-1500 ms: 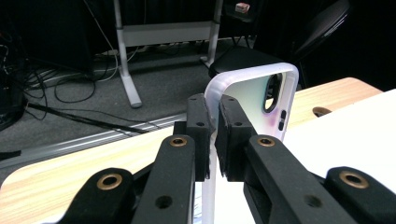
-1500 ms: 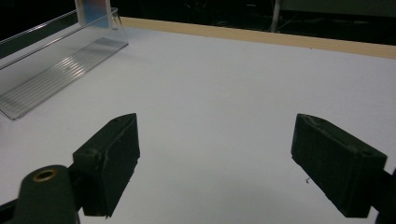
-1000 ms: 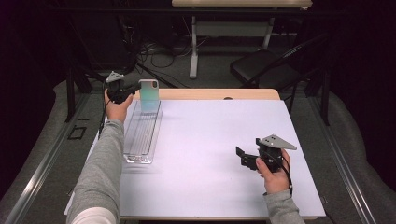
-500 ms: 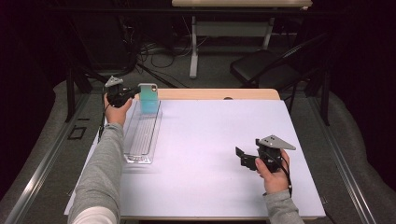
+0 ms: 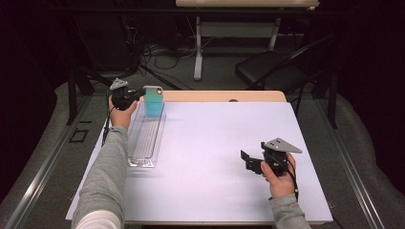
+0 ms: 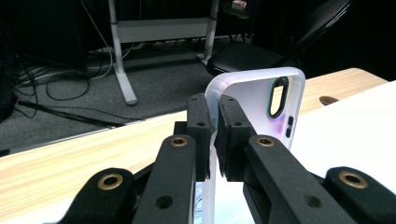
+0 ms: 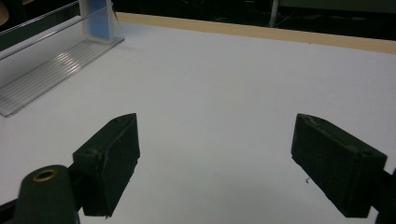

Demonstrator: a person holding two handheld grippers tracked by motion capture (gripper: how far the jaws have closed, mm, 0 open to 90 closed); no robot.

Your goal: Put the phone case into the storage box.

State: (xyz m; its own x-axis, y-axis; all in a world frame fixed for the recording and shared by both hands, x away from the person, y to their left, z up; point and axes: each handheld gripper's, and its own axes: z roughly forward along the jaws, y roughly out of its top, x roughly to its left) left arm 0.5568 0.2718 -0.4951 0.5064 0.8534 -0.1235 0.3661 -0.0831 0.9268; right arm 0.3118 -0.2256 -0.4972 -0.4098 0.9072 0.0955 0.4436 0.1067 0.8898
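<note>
A pale phone case (image 5: 154,101) with a teal sheen stands upright at the far end of a clear plastic tray (image 5: 145,138). My left gripper (image 5: 136,98) is shut on the case's edge. In the left gripper view its pads (image 6: 201,123) pinch the white rim of the phone case (image 6: 261,100), whose camera cutout faces me. My right gripper (image 5: 248,162) hovers low over the white table at the near right, its jaws wide apart with nothing between them. In the right gripper view the gripper (image 7: 233,163) looks across bare table toward the tray (image 7: 51,65).
The white table top (image 5: 215,143) has a wooden strip (image 5: 224,96) along its far edge. Beyond the table are a black folding chair (image 5: 272,71), a desk leg and loose cables on the dark floor. A metal rail runs along the left side.
The left hand and the phone case have shifted slightly while staying at the tray's far end. The right hand has kept still.
</note>
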